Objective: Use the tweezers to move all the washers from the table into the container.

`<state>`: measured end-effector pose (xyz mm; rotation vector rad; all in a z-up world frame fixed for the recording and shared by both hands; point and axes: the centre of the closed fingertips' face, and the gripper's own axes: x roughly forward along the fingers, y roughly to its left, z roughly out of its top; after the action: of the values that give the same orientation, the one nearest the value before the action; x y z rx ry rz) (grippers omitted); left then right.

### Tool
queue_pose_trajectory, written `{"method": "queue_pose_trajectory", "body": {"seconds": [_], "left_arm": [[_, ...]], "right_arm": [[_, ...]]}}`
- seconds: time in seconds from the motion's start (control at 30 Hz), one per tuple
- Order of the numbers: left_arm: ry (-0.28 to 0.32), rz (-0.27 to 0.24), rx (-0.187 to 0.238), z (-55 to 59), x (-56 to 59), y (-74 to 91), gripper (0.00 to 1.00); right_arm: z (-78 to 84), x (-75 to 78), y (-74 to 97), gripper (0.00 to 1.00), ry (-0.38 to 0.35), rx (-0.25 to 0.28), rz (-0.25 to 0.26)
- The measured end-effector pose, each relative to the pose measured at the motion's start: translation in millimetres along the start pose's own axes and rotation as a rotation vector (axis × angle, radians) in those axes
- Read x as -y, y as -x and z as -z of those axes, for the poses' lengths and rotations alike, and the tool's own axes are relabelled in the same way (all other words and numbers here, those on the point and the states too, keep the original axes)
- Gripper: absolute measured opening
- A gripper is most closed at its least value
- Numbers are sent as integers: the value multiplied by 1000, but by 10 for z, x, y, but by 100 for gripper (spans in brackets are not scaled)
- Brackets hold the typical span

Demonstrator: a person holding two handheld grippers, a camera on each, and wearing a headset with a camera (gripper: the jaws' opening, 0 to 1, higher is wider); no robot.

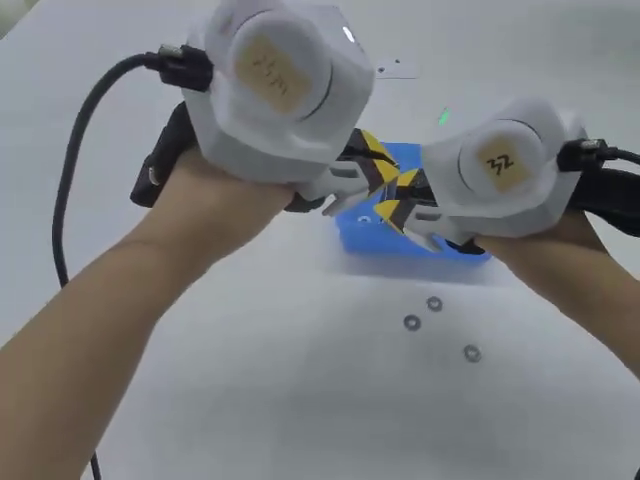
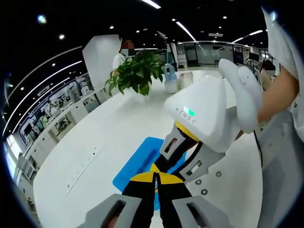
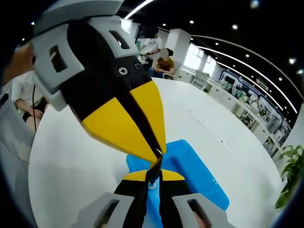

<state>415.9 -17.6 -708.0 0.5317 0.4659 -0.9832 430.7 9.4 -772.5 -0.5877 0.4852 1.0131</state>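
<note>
A white table (image 1: 250,400). Above it the left gripper (image 2: 156,176) and right gripper (image 3: 153,176) meet tip to tip, both with jaws pressed together, the right pinching thin dark tweezers (image 3: 155,167). Beneath lies the blue container (image 1: 360,240). Three washers (image 1: 412,322) lie on the table at its 6 o'clock.

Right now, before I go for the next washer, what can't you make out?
Container contents: head view, left gripper and right gripper cover most of it.
Tweezers: right gripper view, just a dark sliver between jaw tips; which gripper holds them is unclear.
Flat object beyond the container: head view, too small to identify.
</note>
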Motion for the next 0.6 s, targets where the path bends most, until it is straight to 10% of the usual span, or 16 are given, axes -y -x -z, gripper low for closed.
{"method": "queue_pose_trajectory", "body": {"seconds": [0.6], "left_arm": [[0, -8, 16, -74, 22, 98, 0]], "right_arm": [[-94, -8, 119, 6, -117, 59, -21]]}}
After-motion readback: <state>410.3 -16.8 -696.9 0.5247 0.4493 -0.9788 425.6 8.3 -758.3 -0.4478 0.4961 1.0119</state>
